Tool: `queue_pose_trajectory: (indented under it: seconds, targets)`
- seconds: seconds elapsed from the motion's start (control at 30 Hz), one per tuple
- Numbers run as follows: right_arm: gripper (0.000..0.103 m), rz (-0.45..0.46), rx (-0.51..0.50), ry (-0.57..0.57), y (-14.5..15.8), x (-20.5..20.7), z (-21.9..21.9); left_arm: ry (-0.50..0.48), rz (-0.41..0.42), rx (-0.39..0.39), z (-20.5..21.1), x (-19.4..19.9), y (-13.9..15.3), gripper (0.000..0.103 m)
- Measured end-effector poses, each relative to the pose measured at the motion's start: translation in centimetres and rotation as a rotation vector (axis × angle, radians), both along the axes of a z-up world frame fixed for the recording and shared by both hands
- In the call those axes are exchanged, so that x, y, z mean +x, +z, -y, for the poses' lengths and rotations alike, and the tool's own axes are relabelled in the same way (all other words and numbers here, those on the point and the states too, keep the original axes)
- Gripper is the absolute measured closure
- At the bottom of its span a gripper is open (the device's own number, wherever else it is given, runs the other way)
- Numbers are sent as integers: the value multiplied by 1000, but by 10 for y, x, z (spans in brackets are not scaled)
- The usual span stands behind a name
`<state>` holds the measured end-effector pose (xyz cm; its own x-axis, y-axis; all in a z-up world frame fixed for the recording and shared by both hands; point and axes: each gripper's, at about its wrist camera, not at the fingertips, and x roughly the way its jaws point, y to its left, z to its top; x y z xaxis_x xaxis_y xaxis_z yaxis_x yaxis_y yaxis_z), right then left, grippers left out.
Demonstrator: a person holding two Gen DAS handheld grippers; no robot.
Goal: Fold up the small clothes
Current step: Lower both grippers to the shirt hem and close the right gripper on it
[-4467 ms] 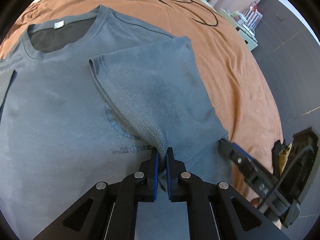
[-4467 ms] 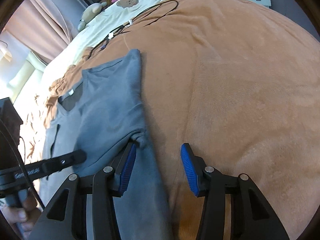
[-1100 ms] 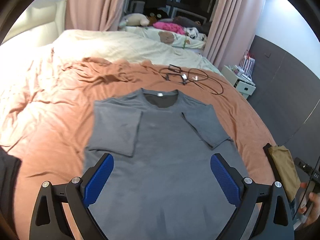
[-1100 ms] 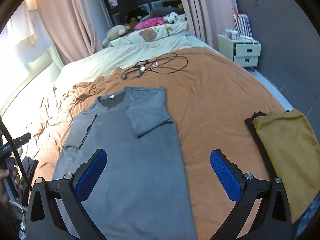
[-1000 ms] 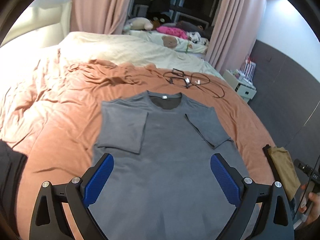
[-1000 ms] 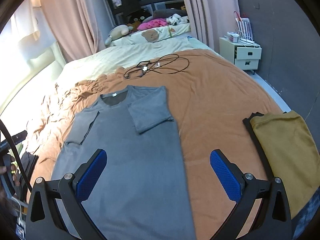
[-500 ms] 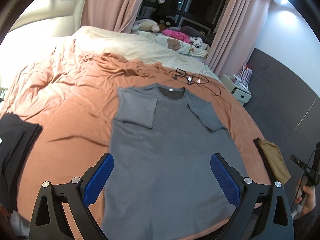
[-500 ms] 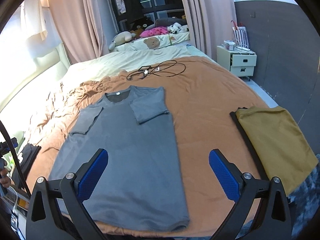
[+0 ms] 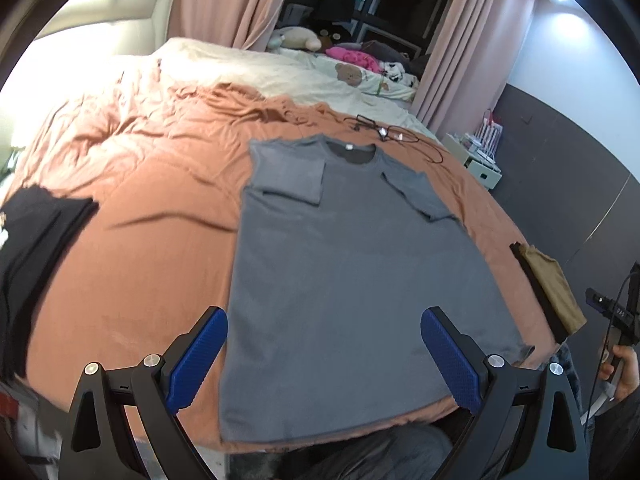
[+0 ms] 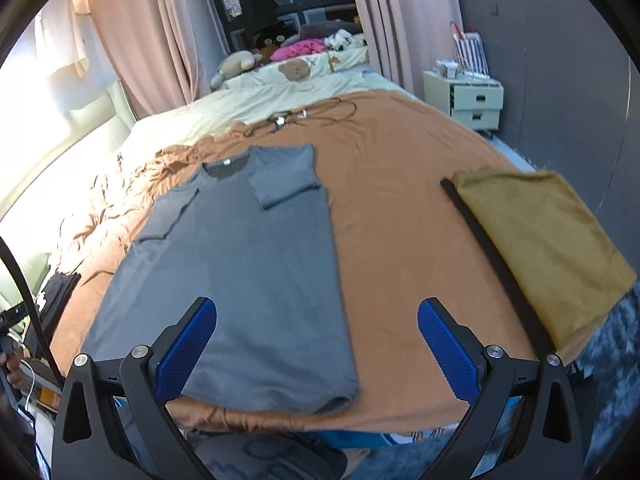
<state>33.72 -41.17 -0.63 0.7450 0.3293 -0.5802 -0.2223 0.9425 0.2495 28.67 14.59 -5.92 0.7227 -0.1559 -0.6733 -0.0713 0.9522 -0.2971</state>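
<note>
Both jaws spread wide and empty, my left gripper (image 9: 324, 354) and right gripper (image 10: 316, 344) hang above the grey T-shirt (image 9: 352, 272), limp and light, sleeves folded in, flat at the bed's (image 9: 132, 208) near edge; hem corners look the likeliest hold.

1 grey T-shirt (image 9: 352, 280) lies flat on 1 bed covered by 1 brown blanket (image 9: 140, 200), with its 2 sleeves folded in over the chest. 1 folded mustard garment (image 10: 540, 240) sits on top of 1 dark garment at the blanket's right side. 1 black pile of clothing (image 9: 28, 240) lies at the left edge. 1 tangle of black cables (image 10: 300, 116) lies beyond the collar. 1 white nightstand (image 10: 468, 96) shows 2 drawers. 2 grippers appear, the left gripper (image 9: 324, 356) and the right gripper (image 10: 318, 348), each with 2 blue pads spread wide apart.
</note>
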Motion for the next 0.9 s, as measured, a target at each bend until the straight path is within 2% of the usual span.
queue_pose_trajectory:
  seconds: [0.17,0.33,0.47,0.57,0.9]
  targets:
    - [2,-37,18,18,-16,6,7,24,-25,-12,-11,-13,-28,13]
    - [2,-76,48,51,-34,15,13,53,-81,-58,-26,-19,-56,28]
    - [15,-130,102,75,-52,28,21,71,-113,-78,-33,-24,-77,33]
    - [17,-162,128,80,-63,39,27,92,-129,-95,-41,-27,-90,37]
    - [25,-271,265,82,-105,67,58,171,-206,-294,-71,-30,-136,55]
